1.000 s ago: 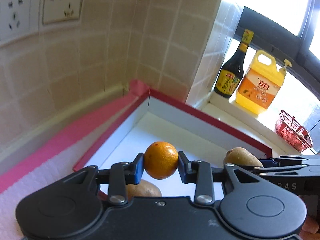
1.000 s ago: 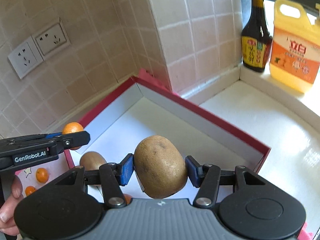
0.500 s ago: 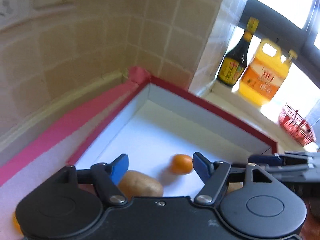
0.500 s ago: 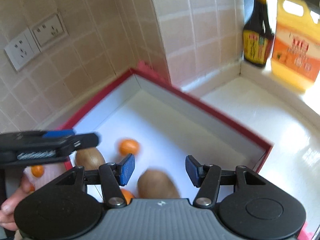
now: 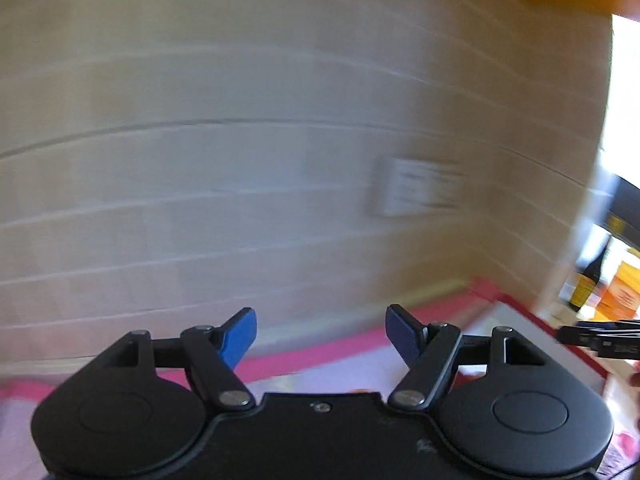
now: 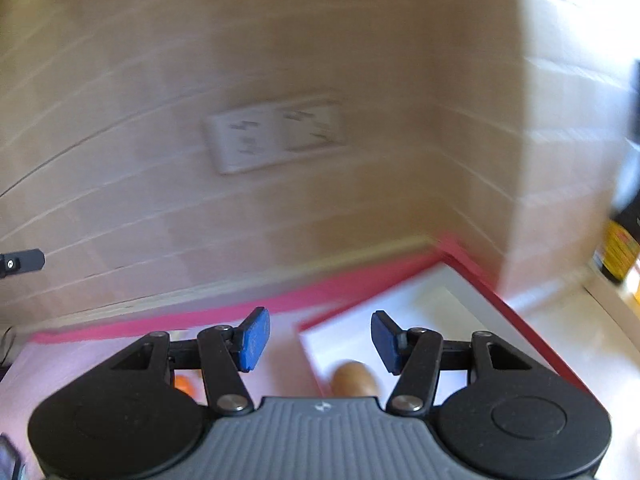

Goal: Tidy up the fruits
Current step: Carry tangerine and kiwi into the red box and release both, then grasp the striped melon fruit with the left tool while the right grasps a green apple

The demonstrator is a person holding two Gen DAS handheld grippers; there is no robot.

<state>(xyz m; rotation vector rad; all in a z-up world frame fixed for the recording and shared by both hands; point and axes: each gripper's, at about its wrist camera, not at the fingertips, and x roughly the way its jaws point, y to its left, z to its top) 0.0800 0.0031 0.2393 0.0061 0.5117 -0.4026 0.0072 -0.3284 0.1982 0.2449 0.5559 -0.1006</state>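
Note:
Both views are motion-blurred and face the tiled wall. My left gripper (image 5: pixel 320 336) is open and empty above the pink mat (image 5: pixel 320 356). My right gripper (image 6: pixel 320 340) is open and empty, over the left edge of the red-rimmed white box (image 6: pixel 472 280). A brown kiwi (image 6: pixel 354 378) lies in the box just below the right gripper's fingers. A small orange (image 6: pixel 185 385) lies on the pink mat (image 6: pixel 100 356), partly hidden behind the gripper body. The box corner (image 5: pixel 536 320) shows at the right of the left wrist view.
Wall sockets (image 6: pixel 276 136) sit on the tiled wall; they also show in the left wrist view (image 5: pixel 420 192). A dark sauce bottle (image 5: pixel 588 280) and an orange jug (image 5: pixel 624 292) stand at the far right. The other gripper's tip (image 5: pixel 600 336) shows at the right.
Both grippers have let go of their fruit into the box, an orange from the left and a kiwi from the right. Both have swung left and tilted up toward the wall.

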